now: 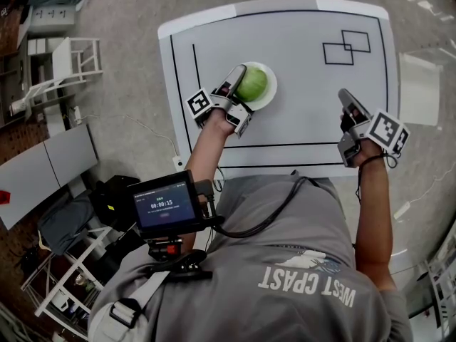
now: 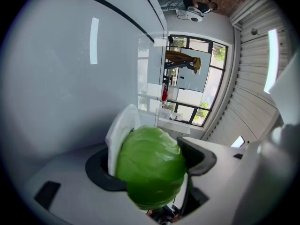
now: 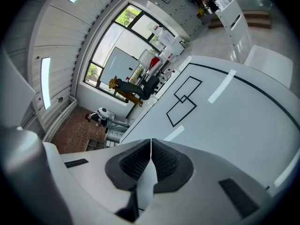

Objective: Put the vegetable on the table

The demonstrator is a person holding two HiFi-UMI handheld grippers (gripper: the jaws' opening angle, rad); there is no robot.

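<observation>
Looking down in the head view: left gripper (image 1: 241, 84) clamped a green cabbage (image 1: 254, 84) at a white plate (image 1: 271, 98), left of centre on the table (image 1: 306, 123). Right gripper (image 1: 345, 98) was over the table's right side, well apart from the plate. Two overlapping square outlines (image 1: 347, 47) lay at far right.

Left gripper view: gripper (image 2: 152, 168) had both dark pads (image 2: 199, 156) pressed on the cabbage (image 2: 150, 156), jaws fairly wide. Plate (image 2: 119, 132) edge showed just behind it. Could not tell whether the cabbage rested on the plate.

Right gripper view: gripper (image 3: 151, 159) jaws met pad to pad, nothing between. Table (image 3: 243, 121) and outlines (image 3: 183, 100) lay beyond.
</observation>
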